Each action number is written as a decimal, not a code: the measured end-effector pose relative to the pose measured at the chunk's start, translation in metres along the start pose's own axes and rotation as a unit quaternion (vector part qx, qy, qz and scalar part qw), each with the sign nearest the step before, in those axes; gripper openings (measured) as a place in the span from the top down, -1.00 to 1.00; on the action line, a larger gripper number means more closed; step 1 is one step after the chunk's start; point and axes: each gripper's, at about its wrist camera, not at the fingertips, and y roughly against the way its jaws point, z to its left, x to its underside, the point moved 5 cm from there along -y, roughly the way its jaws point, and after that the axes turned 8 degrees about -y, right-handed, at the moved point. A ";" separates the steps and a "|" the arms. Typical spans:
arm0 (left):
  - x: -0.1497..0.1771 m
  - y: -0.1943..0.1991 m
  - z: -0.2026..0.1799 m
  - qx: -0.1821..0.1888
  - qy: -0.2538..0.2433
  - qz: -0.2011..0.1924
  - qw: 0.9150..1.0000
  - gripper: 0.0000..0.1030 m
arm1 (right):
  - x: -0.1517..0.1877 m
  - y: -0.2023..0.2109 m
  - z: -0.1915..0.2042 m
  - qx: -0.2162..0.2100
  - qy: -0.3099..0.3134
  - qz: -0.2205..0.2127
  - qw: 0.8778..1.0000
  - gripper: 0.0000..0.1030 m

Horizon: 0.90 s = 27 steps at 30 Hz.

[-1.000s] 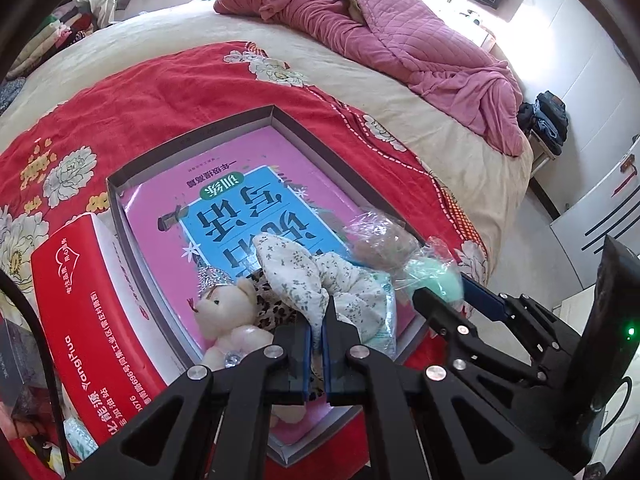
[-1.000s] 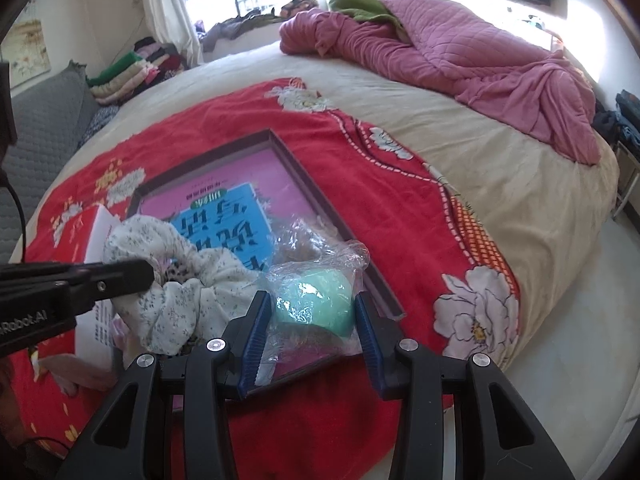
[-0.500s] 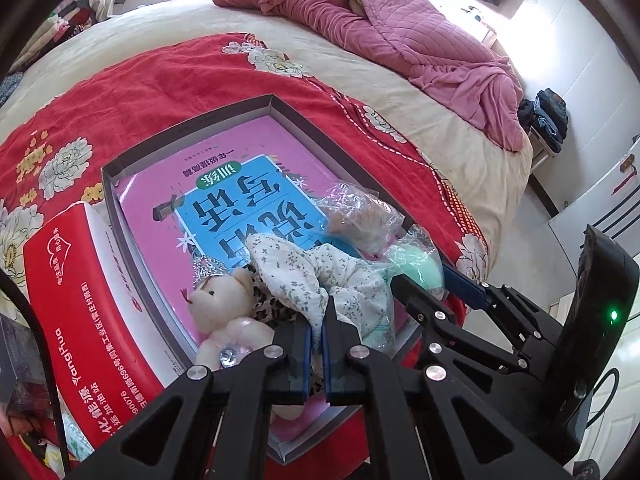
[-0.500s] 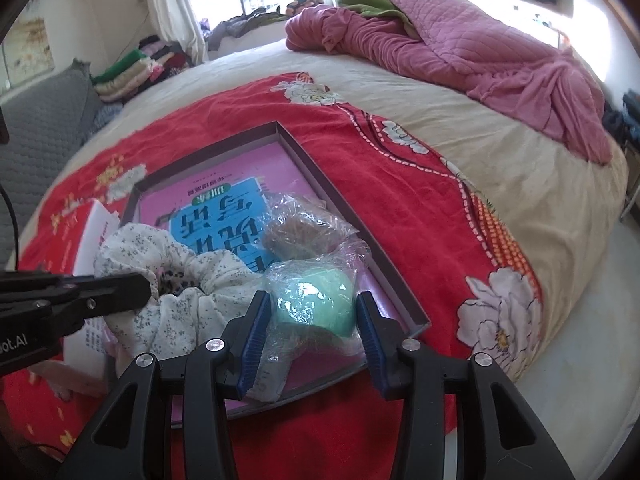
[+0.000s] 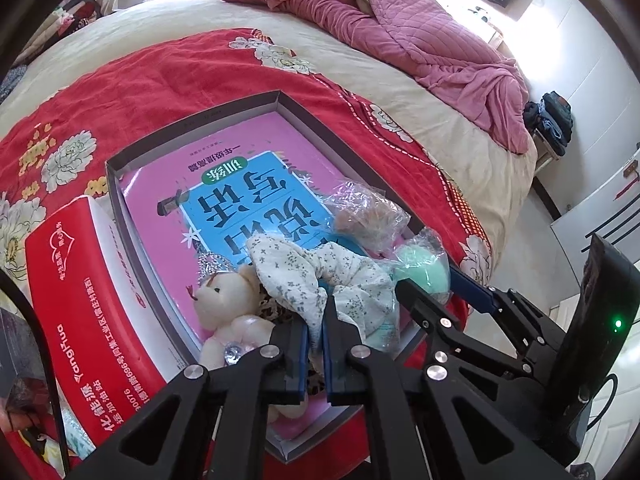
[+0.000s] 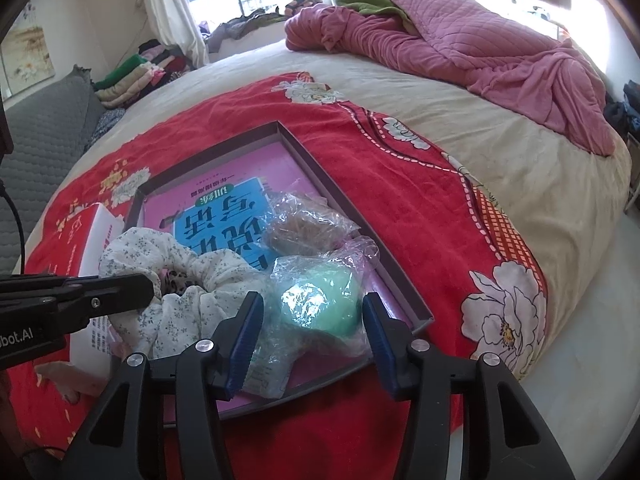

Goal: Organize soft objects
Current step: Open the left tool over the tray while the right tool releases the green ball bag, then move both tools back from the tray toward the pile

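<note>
Through my left wrist camera I saw the left hand-held gripper (image 5: pixel 316 344) clamped tight on a fold of the white floral scrunchie (image 5: pixel 320 280); the scrunchie lay over the near end of a shallow grey tray (image 5: pixel 192 136) that sat on a red flowered blanket (image 5: pixel 160 76) on the bed; a pink and blue book (image 5: pixel 224 196) filled the tray floor; a small cream teddy bear (image 5: pixel 228 312) lay just beside the scrunchie, touching it. From my right wrist camera, the right hand-held gripper (image 6: pixel 312 322) had its jaws opening; the mint-green ball in a clear plastic bag (image 6: pixel 320 304) sat between the blue pads, and the pads stood clear of the ball, though I could not tell whether the crinkled plastic brushed them; a second clear bag with something brown inside (image 6: pixel 304 228) rested just beyond it in the tray; a red and white carton (image 5: pixel 80 292) stood against the tray's left wall; a pink quilt (image 6: pixel 460 44) was heaped at the far end of the bed.
</note>
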 end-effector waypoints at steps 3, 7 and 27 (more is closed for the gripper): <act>-0.001 0.002 0.002 -0.006 -0.002 -0.003 1.000 0.85 | -0.001 0.003 0.001 0.002 0.006 -0.006 1.000 -0.17; -0.001 0.005 0.004 -0.006 0.002 -0.002 1.000 0.80 | -0.001 0.006 0.001 0.006 0.011 -0.009 1.000 -0.18; 0.000 0.029 0.018 -0.016 0.009 -0.021 1.000 -0.08 | -0.007 0.031 -0.011 0.026 -0.004 -0.034 0.999 -0.36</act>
